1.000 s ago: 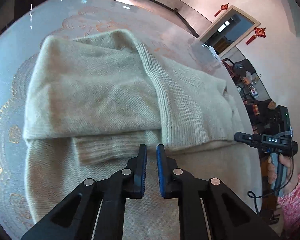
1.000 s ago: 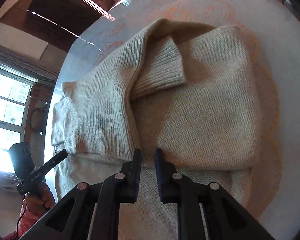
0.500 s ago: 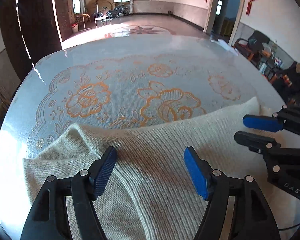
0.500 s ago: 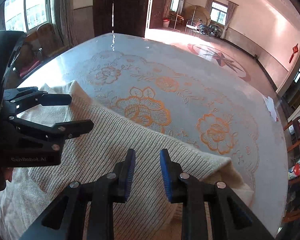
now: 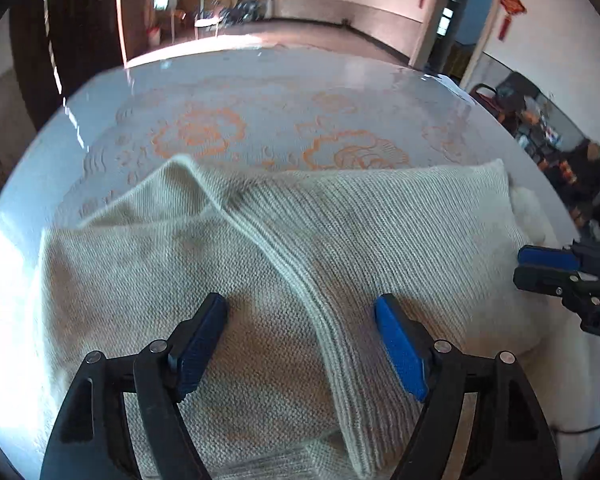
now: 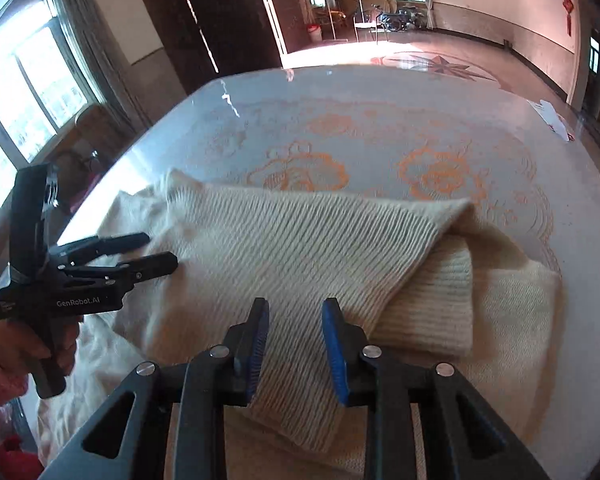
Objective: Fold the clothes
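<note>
Cream knit sweater [image 5: 340, 248] lies beneath both hand-held grippers, left [image 5: 300, 340] just spread wide, right [image 6: 294, 344] narrowly parted, neither gripping.

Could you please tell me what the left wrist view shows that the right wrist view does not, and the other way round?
Only the left wrist view shows the doorway with red hangings, and the left gripper open over the sweater's ribbed band. Only the right wrist view shows the windows, the folded cuff and the hand holding the left gripper. Both show the cream sweater on the flowered table.
</note>
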The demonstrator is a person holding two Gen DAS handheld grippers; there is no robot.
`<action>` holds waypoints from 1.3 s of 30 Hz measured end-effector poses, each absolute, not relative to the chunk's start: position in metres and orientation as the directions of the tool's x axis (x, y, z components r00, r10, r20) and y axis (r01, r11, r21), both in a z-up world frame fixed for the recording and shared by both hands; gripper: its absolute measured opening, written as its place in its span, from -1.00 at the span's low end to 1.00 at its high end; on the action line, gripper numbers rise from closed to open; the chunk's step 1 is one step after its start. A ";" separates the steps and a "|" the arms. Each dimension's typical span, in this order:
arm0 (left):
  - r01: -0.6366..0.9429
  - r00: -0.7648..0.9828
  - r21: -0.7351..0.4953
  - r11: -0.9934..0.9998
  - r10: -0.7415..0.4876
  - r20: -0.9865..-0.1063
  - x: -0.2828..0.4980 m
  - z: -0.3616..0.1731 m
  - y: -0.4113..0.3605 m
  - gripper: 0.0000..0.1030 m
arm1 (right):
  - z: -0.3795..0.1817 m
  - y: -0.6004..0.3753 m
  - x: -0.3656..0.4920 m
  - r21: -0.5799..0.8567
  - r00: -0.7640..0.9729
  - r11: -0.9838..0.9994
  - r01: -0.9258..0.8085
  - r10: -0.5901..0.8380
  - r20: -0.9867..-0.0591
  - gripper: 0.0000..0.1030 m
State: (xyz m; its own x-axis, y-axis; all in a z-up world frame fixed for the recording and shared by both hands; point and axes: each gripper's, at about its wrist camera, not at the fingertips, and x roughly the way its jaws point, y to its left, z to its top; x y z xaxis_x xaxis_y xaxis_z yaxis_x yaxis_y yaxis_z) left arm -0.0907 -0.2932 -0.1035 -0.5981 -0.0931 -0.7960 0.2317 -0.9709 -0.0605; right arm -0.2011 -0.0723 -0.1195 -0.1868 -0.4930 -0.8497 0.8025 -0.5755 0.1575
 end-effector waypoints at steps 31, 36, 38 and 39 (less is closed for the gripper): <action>0.397 -0.636 -0.626 -0.672 0.291 -0.715 0.300 -0.110 -0.299 0.52 | -0.199 0.258 -0.020 0.860 0.269 -0.502 0.085 -0.820 -0.505 -0.42; 0.387 -0.617 -0.633 -0.670 0.322 -0.718 0.317 -0.109 -0.283 0.53 | -0.201 0.225 -0.017 0.856 0.332 -0.496 0.147 -0.790 -0.515 -0.41; 0.388 -0.617 -0.639 -0.664 0.327 -0.716 0.319 -0.109 -0.281 0.57 | -0.200 0.211 -0.017 0.854 0.359 -0.491 0.170 -0.777 -0.518 -0.41; 0.390 -0.616 -0.640 -0.662 0.330 -0.716 0.319 -0.109 -0.280 0.59 | -0.201 0.204 -0.017 0.853 0.369 -0.488 0.183 -0.770 -0.520 -0.39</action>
